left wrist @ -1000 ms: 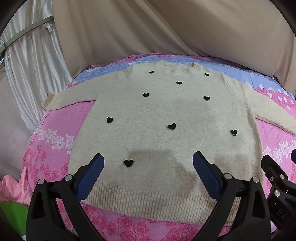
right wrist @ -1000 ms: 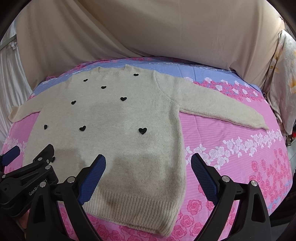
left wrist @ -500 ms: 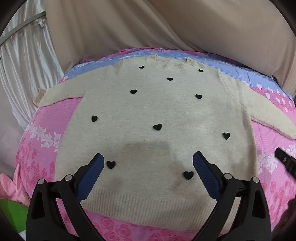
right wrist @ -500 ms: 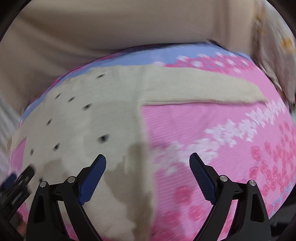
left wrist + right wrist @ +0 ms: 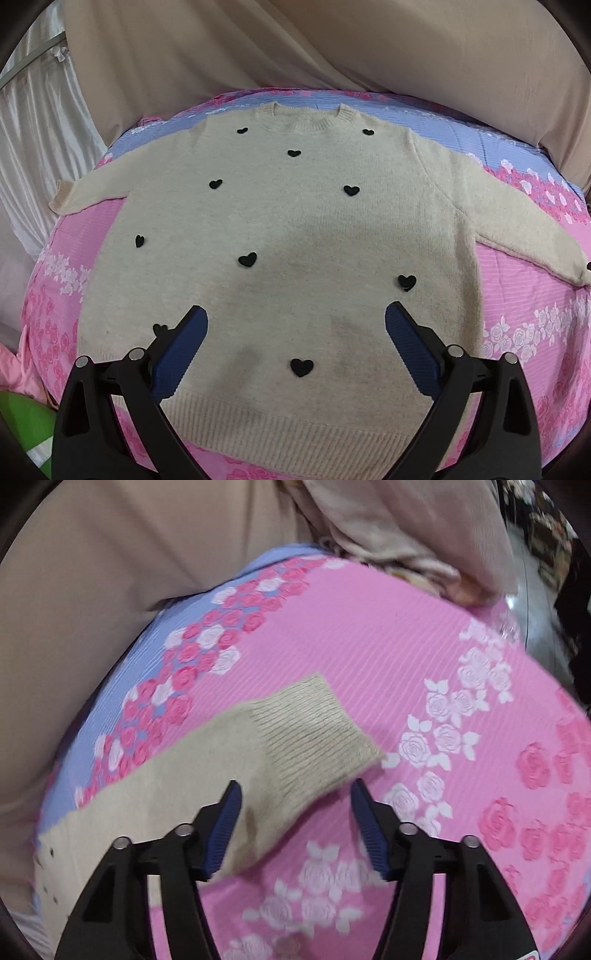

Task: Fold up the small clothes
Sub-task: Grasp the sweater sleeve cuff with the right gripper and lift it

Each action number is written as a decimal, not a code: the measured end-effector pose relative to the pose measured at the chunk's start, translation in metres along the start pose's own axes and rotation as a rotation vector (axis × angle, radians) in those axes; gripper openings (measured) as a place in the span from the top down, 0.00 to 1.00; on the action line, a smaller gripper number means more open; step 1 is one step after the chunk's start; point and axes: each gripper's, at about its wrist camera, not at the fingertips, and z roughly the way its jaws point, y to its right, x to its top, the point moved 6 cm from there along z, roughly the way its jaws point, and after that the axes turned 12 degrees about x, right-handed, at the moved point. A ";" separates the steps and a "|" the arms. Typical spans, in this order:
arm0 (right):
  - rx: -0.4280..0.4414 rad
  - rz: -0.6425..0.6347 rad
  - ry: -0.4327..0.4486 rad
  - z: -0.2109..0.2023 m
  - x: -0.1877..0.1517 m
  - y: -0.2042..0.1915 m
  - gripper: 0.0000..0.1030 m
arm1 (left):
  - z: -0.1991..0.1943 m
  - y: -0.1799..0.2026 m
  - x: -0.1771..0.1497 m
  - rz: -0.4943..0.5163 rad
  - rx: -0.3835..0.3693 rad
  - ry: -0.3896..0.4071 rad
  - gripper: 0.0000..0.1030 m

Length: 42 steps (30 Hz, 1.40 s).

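Note:
A cream knit sweater point(image 5: 295, 229) with small black hearts lies flat, front up, on a pink rose-print bedsheet point(image 5: 70, 236), both sleeves spread out. My left gripper point(image 5: 295, 325) is open and empty, hovering above the sweater's lower body near the hem. In the right wrist view the sweater's right sleeve point(image 5: 192, 775) ends in a ribbed cuff point(image 5: 314, 731). My right gripper point(image 5: 295, 794) is open, its blue pads either side of the cuff's near edge, just above it.
Beige curtains point(image 5: 332, 48) hang behind the bed. A pink cloth and a green item point(image 5: 22, 417) lie at the left edge of the left wrist view. A beige pillow or bundle point(image 5: 406, 535) sits at the bed's far right corner.
My right gripper swung right, from over the sweater's hem out to the right sleeve cuff, and came lower. My left gripper moved right and forward over the sweater's lower body. Both stayed open.

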 end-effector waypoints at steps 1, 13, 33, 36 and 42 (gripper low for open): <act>0.011 0.017 -0.009 0.004 -0.002 0.001 0.63 | 0.000 0.002 0.000 0.001 0.001 -0.003 0.08; 0.419 -0.166 0.133 -0.080 0.013 -0.169 0.93 | 0.010 -0.021 0.005 -0.038 0.006 -0.006 0.08; 0.658 -0.864 -0.466 0.026 -0.375 -0.561 0.82 | 0.078 -0.197 0.010 -0.306 0.000 -0.072 0.08; 0.574 -0.818 -0.309 0.010 -0.342 -0.512 0.59 | 0.092 -0.209 0.032 -0.315 -0.058 -0.052 0.07; 0.140 -0.791 -0.114 -0.002 -0.259 -0.356 0.39 | 0.147 -0.169 0.102 -0.290 -0.213 -0.050 0.05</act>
